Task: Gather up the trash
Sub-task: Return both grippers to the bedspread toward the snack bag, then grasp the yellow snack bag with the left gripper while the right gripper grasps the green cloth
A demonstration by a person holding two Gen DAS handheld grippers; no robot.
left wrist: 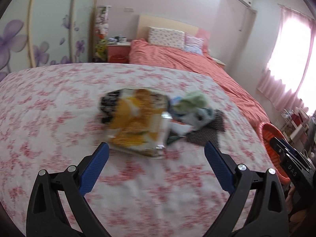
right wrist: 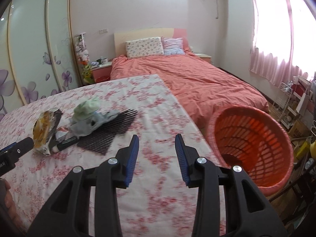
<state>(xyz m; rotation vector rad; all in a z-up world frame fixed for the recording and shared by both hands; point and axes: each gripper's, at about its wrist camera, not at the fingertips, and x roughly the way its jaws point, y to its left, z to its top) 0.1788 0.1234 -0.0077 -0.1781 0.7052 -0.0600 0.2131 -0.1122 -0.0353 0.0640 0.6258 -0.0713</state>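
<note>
My left gripper (left wrist: 157,150) gapes wide over the pink-flowered white tablecloth (left wrist: 49,108); the crinkled yellow snack bag (left wrist: 136,120) lies there, untouched. My right gripper (right wrist: 157,141) hangs open beside the orange slotted plastic basket (right wrist: 254,142), coral-covered bed (right wrist: 197,81) beyond.

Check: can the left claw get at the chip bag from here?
Probably yes. The left claw is open, and the chip bag lies just ahead of its fingertips on the cloth, with nothing between. Other trash sits beyond the bag.

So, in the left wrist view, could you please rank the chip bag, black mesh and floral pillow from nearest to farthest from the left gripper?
1. Chip bag, just ahead of the left gripper.
2. Black mesh, ahead to the right.
3. Floral pillow, far back on the bed.
</note>
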